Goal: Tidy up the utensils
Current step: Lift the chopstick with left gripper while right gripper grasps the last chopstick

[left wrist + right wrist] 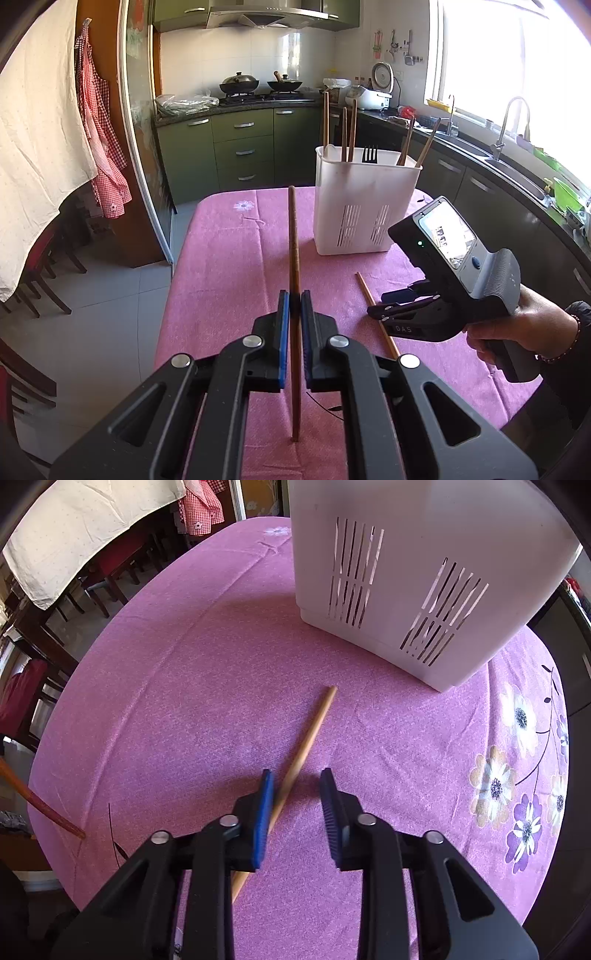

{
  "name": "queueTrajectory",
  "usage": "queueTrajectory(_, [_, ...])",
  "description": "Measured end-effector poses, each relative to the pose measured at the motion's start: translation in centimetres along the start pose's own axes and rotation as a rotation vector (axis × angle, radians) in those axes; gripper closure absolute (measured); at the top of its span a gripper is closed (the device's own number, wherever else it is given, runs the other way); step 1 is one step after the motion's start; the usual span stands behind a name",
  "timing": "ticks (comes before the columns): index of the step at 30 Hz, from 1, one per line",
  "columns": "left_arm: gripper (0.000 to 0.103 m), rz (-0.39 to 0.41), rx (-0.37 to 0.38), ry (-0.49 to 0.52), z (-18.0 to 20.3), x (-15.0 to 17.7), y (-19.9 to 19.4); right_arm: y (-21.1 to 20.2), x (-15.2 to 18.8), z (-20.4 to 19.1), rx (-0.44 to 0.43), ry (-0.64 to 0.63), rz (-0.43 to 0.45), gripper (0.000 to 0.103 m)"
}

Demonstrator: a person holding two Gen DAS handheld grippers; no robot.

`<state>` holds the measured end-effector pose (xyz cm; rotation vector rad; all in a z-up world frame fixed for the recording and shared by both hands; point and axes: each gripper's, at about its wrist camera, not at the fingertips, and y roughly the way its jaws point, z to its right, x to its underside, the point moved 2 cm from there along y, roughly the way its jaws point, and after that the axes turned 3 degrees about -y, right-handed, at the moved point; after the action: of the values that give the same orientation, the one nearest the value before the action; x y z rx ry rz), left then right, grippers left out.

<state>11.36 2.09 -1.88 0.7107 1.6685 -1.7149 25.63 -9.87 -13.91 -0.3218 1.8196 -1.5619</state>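
Left tongs (291,306) are clamped on a dark chopstick (293,236). Right tongs (295,794) stand apart around the pale chopstick (295,764) at lower centre of the tabletop (184,686). Next they likely must pinch it and carry both to the white holder (364,206).

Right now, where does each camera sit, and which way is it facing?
Left wrist: on the left gripper, looking across the pink table at the white caddy and kitchen; its pads clamp a dark chopstick; the right gripper and hand show.
Right wrist: on the right gripper, looking steeply down at a light chopstick between its open pads.
Shared: table, caddy, both chopsticks.
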Motion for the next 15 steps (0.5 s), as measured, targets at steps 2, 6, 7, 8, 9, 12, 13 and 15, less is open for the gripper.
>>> queueTrajectory(2, [0.097, 0.001, 0.000, -0.003, -0.1, 0.0, 0.0, 0.0, 0.1, -0.1, 0.000, -0.002, 0.006, 0.091])
queueTrajectory(6, [0.097, 0.000, -0.001, 0.002, 0.0, 0.0, -0.1, -0.5, 0.4, 0.6, -0.019, 0.001, 0.006, 0.096])
queueTrajectory(7, [0.097, -0.001, -0.001, 0.005, 0.1, 0.0, -0.1, -0.6, 0.4, 0.7, -0.021, 0.004, 0.007, 0.096])
queueTrajectory(8, [0.097, -0.001, -0.002, 0.006, 0.1, 0.0, -0.2, -0.8, 0.5, 0.8, -0.022, 0.008, 0.015, 0.096])
queueTrajectory(9, [0.097, -0.001, -0.003, 0.008, 0.1, 0.0, -0.2, -1.3, 0.5, 1.0, -0.029, 0.013, 0.029, 0.096])
queueTrajectory(12, [0.097, -0.001, -0.007, 0.014, 0.2, -0.1, -0.2, -3.7, 1.1, 1.5, -0.045, 0.020, 0.092, 0.096])
queueTrajectory(13, [0.097, -0.002, -0.008, 0.016, 0.3, -0.1, -0.2, -4.8, 1.3, 1.7, -0.047, 0.020, 0.118, 0.096])
queueTrajectory(15, [0.097, -0.001, -0.009, 0.017, 0.3, -0.1, -0.2, -7.2, 2.0, 2.1, -0.058, 0.028, 0.177, 0.096])
